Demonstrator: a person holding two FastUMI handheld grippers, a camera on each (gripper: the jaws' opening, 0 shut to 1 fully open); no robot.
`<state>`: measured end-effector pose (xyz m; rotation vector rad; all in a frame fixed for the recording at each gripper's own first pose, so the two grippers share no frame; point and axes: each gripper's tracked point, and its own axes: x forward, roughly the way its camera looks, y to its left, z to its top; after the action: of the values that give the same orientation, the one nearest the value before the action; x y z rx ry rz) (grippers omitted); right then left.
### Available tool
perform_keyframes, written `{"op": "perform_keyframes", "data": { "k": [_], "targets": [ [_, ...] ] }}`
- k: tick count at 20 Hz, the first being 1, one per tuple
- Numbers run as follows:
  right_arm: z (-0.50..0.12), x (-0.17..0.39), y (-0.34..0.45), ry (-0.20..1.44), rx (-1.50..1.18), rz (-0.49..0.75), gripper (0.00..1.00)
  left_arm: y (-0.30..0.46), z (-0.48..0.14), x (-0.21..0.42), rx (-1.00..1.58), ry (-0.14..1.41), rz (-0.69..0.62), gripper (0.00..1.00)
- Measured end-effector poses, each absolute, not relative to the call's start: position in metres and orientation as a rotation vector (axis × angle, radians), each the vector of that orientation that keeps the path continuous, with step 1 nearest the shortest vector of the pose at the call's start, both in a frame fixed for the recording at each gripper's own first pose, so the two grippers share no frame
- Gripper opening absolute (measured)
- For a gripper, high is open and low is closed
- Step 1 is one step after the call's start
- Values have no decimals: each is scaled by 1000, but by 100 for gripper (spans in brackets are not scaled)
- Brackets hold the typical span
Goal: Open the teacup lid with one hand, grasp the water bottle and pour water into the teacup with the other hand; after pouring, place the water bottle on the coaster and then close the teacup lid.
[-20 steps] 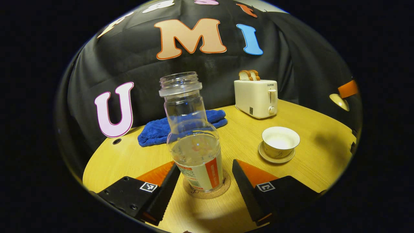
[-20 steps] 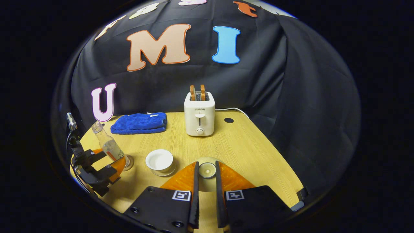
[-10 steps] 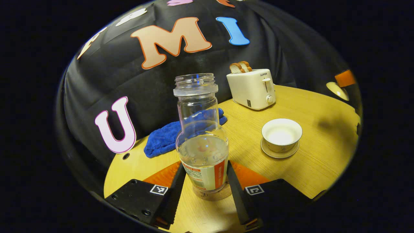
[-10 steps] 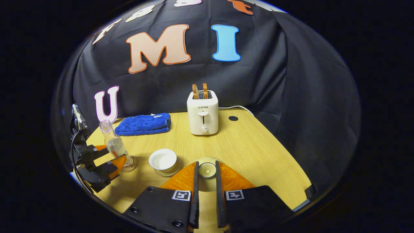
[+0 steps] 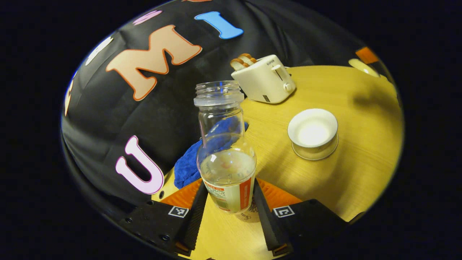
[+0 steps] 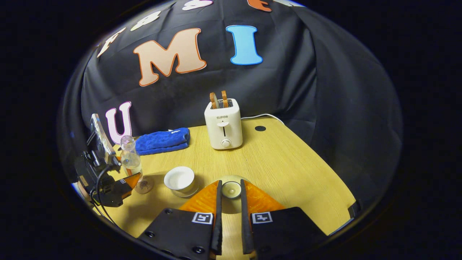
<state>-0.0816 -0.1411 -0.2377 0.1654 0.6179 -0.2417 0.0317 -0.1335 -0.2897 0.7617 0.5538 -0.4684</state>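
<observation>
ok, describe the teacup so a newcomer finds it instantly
Start at the cream toaster at the back of the wooden table. Nearer the camera and slightly left sits the teacup, on its own saucer. It is the one open white bowl-shaped vessel, lidless, unlike the clear bottle beside it.

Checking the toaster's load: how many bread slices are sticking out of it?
2: both bread slices stand side by side in the slots on top of the toaster, at the table's far edge.

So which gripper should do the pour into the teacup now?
Left. The left gripper is shut on the water bottle, lifted off the coaster. The right gripper holds the lid, clear of the open teacup.
</observation>
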Motion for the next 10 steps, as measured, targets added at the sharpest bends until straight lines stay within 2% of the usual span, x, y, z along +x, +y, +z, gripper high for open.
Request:
{"op": "perform_keyframes", "data": {
  "k": [5, 6, 7, 10],
  "targets": [
    [-246, -82, -146, 620, 189, -233, 28, -124, -305, 29, 933, 621, -492, 70],
    [-248, -82, -147, 621, 194, -230, 22, -122, -306, 28, 962, 638, -492, 70],
    [-249, -82, -148, 622, 197, -226, 25, -120, -309, 29, 998, 656, -496, 70],
    [-254, -83, -149, 628, 209, -217, 24, -122, -313, 28, 1060, 675, -524, 70]
  ]
}}
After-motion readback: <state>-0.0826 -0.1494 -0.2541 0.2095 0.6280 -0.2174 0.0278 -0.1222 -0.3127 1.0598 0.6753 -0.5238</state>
